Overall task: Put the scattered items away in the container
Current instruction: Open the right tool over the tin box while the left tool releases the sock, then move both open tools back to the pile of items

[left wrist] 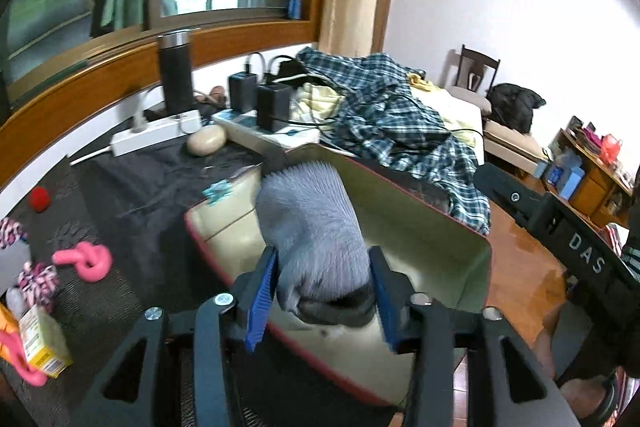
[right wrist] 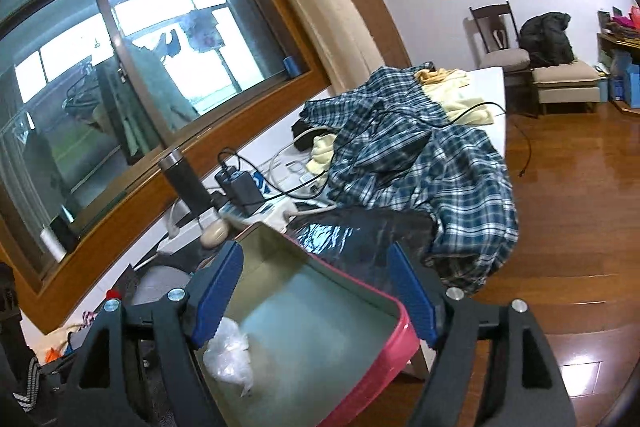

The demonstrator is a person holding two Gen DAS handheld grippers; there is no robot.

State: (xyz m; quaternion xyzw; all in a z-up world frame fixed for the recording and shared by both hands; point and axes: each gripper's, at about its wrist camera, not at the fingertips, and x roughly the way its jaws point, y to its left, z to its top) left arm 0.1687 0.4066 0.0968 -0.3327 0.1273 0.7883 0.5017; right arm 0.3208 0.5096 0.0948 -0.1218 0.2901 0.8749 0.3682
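left gripper (left wrist: pixel 324 291) pinches a rolled grey knit sock (left wrist: pixel 308 227) above the red-rimmed cream plastic container (left wrist: pixel 460 239) | right gripper (right wrist: pixel 316 299) spread, holding nothing | in container: 1 crumpled clear plastic bag (right wrist: pixel 230 357) | left on the dark-clothed table (left wrist: pixel 140 187): pink knotted rubber toy (left wrist: pixel 86 259), red ball (left wrist: pixel 40 198), yellow carton (left wrist: pixel 42 343), pink-black rope toys (left wrist: pixel 38 283)

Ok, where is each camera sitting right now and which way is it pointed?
Left wrist: behind the left tongs, looking over the red-rimmed container toward the window; tongs shut on a grey rolled cloth; the right tongs' black body intrudes at right.
Right wrist: behind the right tongs, open above the same container, facing the window and plaid shirt; a white plastic bag lies inside.
Shared: container, plaid shirt, black tumbler.
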